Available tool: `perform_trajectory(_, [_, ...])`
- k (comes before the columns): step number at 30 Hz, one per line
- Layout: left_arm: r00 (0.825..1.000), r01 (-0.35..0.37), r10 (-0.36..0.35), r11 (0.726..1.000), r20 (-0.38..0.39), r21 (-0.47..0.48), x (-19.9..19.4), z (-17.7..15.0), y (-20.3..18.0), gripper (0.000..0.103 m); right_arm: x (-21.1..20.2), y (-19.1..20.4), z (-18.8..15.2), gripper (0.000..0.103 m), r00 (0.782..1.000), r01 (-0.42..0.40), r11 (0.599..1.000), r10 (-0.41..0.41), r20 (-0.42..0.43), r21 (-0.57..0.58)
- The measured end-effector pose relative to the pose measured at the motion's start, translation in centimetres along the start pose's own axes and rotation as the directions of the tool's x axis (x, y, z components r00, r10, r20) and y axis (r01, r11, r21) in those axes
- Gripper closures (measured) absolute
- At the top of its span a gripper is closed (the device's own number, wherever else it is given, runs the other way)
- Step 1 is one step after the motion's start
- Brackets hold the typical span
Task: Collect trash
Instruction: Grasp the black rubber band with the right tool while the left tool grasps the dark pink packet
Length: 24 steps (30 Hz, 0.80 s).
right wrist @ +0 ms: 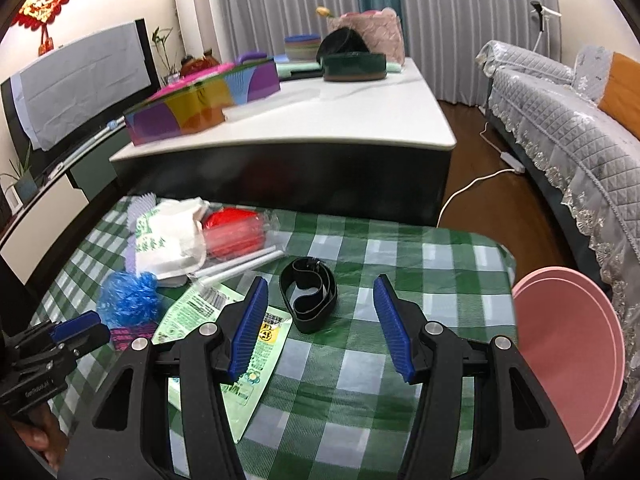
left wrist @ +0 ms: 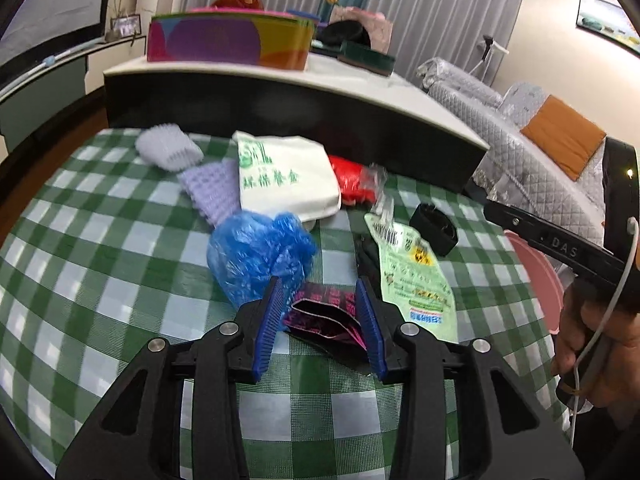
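1. on the green-checked bench (left wrist: 100, 240), trash lies in a loose cluster toward the far edge, next to a dark cabinet with a white top (right wrist: 320, 120).
2. the left claw (left wrist: 322, 320) has its blue pads on either side of a crumpled black and magenta wrapper (left wrist: 326, 316); the pads look to be touching the wrapper's edges, though a firm grip cannot be confirmed.
3. just beyond that wrapper sits a bunched blue plastic bag (left wrist: 256, 252), touching the left pad.
4. a pale green printed pouch (left wrist: 412, 276) lies flat just to the right of the wrapper, and in the right wrist view it runs under the right claw's left finger.
5. the right claw (right wrist: 320, 320) is spread wide with nothing between its pads, hovering above the cloth.
6. a coiled black strap (right wrist: 308, 296) lies on the cloth in front of the right claw, apart from both pads.
7. further back are a white bag with green print (left wrist: 288, 176), a red item in clear wrap (right wrist: 236, 232), lilac bumpy pieces (left wrist: 212, 192) and white sticks (right wrist: 240, 266).
8. a pink bin (right wrist: 568, 360) stands beside the bench on the right.
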<state>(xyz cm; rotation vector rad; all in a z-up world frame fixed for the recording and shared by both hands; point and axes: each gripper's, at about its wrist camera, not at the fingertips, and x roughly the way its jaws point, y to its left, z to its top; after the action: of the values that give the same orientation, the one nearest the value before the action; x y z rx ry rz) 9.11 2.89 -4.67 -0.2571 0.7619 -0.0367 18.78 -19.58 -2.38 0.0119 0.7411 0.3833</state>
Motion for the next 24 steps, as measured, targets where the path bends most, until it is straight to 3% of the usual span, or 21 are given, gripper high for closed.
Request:
perform_trajectory(5, [0.998,0.011,-0.015,0.998,-0.060,-0.059,1.5,-0.3,0.2,0.065,2.8,0.6,-0.5,0.044,0.998,-0.022,1.000,0.020,-0.068,-0.021])
perform_trajectory(13, [0.997,0.018,-0.023,0.997,-0.072,-0.074,2.2,-0.2,0.0,0.067,5.5,0.9,-1.3,0.045,0.991,-0.004,0.998,-0.003,-0.134,-0.057])
perform_trajectory(15, [0.998,0.016,-0.021,0.997,-0.064,-0.071,2.2,0.0,-0.1,0.069,5.8,0.8,-1.3,0.053,0.990,-0.001,0.998,-0.008,-0.142,-0.059])
perform_trajectory(17, [0.998,0.017,-0.021,0.998,-0.052,-0.068,2.1,0.4,-0.3,0.073,6.0,0.7,-1.3,0.073,0.989,-0.007,0.999,-0.001,-0.151,-0.053])
perform_trajectory(19, [0.999,0.019,-0.022,0.998,-0.037,-0.057,1.9,0.7,-0.6,0.078,5.9,0.6,-1.1,0.082,0.989,-0.010,0.999,0.003,-0.151,-0.047])
perform_trajectory(24, [1.000,0.020,-0.020,1.000,0.004,-0.010,1.0,1.5,-1.4,0.089,4.4,0.4,-0.7,0.089,0.992,-0.020,0.999,0.014,-0.121,-0.043])
